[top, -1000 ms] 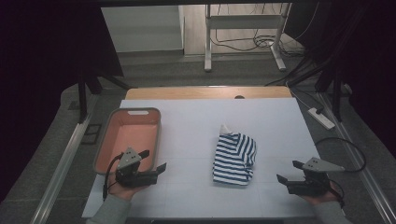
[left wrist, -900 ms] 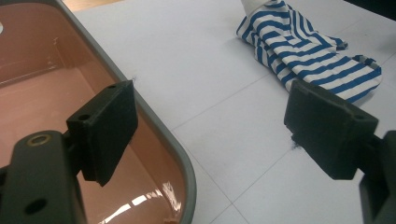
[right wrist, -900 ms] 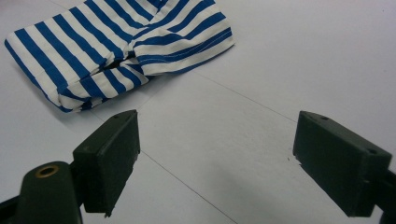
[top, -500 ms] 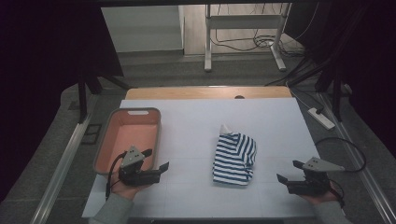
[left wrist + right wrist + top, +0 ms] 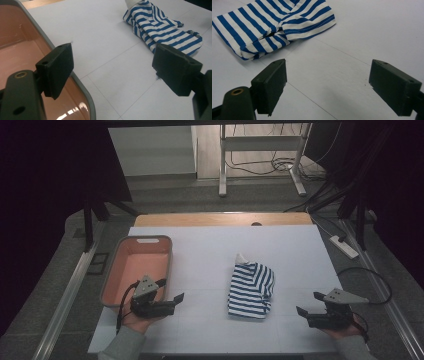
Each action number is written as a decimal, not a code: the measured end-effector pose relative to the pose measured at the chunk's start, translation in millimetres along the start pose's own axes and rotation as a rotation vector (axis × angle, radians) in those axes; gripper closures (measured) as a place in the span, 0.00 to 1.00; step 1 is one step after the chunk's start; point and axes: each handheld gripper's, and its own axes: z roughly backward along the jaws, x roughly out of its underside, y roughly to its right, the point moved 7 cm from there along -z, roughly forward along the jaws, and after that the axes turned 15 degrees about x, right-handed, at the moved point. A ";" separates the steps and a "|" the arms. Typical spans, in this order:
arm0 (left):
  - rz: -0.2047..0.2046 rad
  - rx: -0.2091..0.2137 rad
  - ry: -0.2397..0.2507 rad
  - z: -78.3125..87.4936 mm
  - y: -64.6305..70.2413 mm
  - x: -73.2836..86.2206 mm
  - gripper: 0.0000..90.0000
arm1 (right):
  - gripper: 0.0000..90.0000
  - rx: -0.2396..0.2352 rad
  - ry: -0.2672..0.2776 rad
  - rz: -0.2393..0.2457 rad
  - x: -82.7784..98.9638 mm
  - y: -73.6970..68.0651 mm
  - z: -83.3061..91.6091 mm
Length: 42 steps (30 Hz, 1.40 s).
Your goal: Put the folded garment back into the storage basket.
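High view: one white table [image 5: 210, 255] top, matte, faint grid lines; wood strip along far edge.
Garment: one striped cloth [image 5: 250, 287], blue and white, soft woven fabric, folded into a rough rectangle with a white tip poking up at its far end. Lies flat on the table, right of centre, between the two grippers and apart from both.
Garment detail: right gripper view shows stitched hems and two overlapping folds [image 5: 274, 25]; left gripper view shows the stripes running across a long crumpled shape [image 5: 162, 30].
Tray: one bin [image 5: 137, 240], salmon-pink inside, grey rounded rim, smooth hard plastic, rectangular with rounded corners, slot handle at far end. Sits on the table's left side.
Tray close-up: glossy inner wall with light scuffs, rim curving past the near jaw [image 5: 87, 105].
Left gripper [image 5: 176, 301]: black, grey three-cornered plate on top, cable trailing. Held at the tray's near right corner, pointing toward the cloth. Jaws spread wide, nothing between them.
Right gripper [image 5: 310, 304]: same build, near the table's right front, pointing left toward the cloth. Jaws spread wide, nothing held.
Jaw pads: blocky, flat-faced, matte black, two per gripper, four total.
Hands: two, grey sleeves at the near edge.
Count: 1 cloth, 1 tray, 2 grippers.
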 end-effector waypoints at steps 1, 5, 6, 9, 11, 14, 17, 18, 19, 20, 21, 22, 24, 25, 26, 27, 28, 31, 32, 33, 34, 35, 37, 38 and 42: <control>-0.002 0.001 -0.003 -0.9 0.4 -0.3 0.19 | 0.17 0.000 0.000 0.000 0.0 0.1 0.0; -0.005 0.007 -0.006 -4.7 1.8 -2.3 0.19 | 0.17 0.000 -0.001 0.000 0.1 0.1 -0.1; -0.006 0.008 -0.006 -5.6 2.0 -2.9 0.19 | 0.17 0.000 -0.001 0.000 0.1 0.1 -0.1; -0.009 0.014 -0.009 -9.9 3.4 -5.3 0.19 | 0.17 0.001 -0.001 0.000 0.2 0.2 -0.2; -0.011 0.018 -0.011 -12.4 4.4 -6.5 0.19 | 0.17 0.001 -0.001 0.001 0.3 0.2 -0.3; -0.012 0.023 -0.013 -15.2 5.2 -7.7 0.19 | 0.17 -0.002 -0.004 0.002 0.6 -0.2 -0.5; -0.013 0.030 -0.015 -21.0 7.2 -11.0 0.19 | 0.17 -0.001 -0.004 0.004 0.6 -0.3 -0.4; -0.014 0.033 -0.015 -22.6 7.8 -12.0 0.19 | 0.17 -0.001 -0.005 0.003 0.7 -0.3 -0.3; -0.014 0.035 -0.016 -24.3 8.4 -12.8 0.19 | 0.17 -0.002 -0.004 0.002 0.7 -0.1 -0.4; -0.014 0.035 -0.016 -24.3 8.4 -12.8 0.19 | 0.17 -0.001 -0.004 0.003 0.7 0.0 -0.5; -0.015 0.039 -0.017 -26.0 9.0 -13.7 0.19 | 0.17 -0.001 -0.004 0.003 0.7 0.0 -0.6; -0.016 0.042 -0.019 -27.7 9.6 -14.5 0.19 | 0.17 -0.001 -0.004 0.003 0.7 0.0 -0.6; -0.017 0.046 -0.024 -31.2 10.8 -15.9 0.19 | 0.17 -0.001 -0.003 0.003 0.7 0.1 -0.6; -0.018 0.048 -0.025 -32.8 11.3 -16.8 0.19 | 0.17 -0.001 -0.003 0.003 0.7 0.1 -0.6; -0.018 0.051 -0.026 -34.7 12.0 -17.9 0.19 | 0.17 -0.001 -0.003 0.003 0.8 0.1 -0.6; -0.018 0.052 -0.027 -35.8 12.3 -18.6 0.19 | 0.17 0.000 -0.003 0.004 0.8 0.1 -0.6; -0.019 0.053 -0.028 -37.0 12.8 -19.6 0.19 | 0.17 0.001 -0.002 0.004 0.7 0.1 -0.5; -0.017 0.060 -0.025 -42.2 14.3 -23.5 0.19 | 0.17 0.001 -0.003 0.004 0.8 0.1 -0.6; -0.017 0.060 -0.025 -42.2 14.3 -23.5 0.19 | 0.17 0.001 -0.003 0.004 0.9 0.1 -0.6; -0.017 0.063 -0.027 -44.8 14.7 -24.8 0.19 | 0.17 0.001 -0.004 0.005 0.9 0.1 -0.7; -0.018 0.065 -0.028 -46.0 15.0 -25.3 0.19 | 0.17 0.001 -0.003 0.005 0.8 0.1 -0.7; -0.018 0.065 -0.028 -46.0 15.0 -25.3 0.19 | 0.17 0.001 -0.003 0.005 0.8 0.1 -0.7; -0.016 0.067 -0.029 -48.5 15.6 -26.3 0.19 | 0.17 0.000 -0.003 0.005 0.9 0.2 -0.7; -0.016 0.069 -0.030 -49.6 15.8 -26.8 0.19 | 0.17 0.000 -0.003 0.005 0.9 0.2 -0.7; -0.017 0.076 -0.034 -55.2 17.4 -29.4 0.19 | 0.17 0.001 -0.003 0.007 1.0 0.3 -0.9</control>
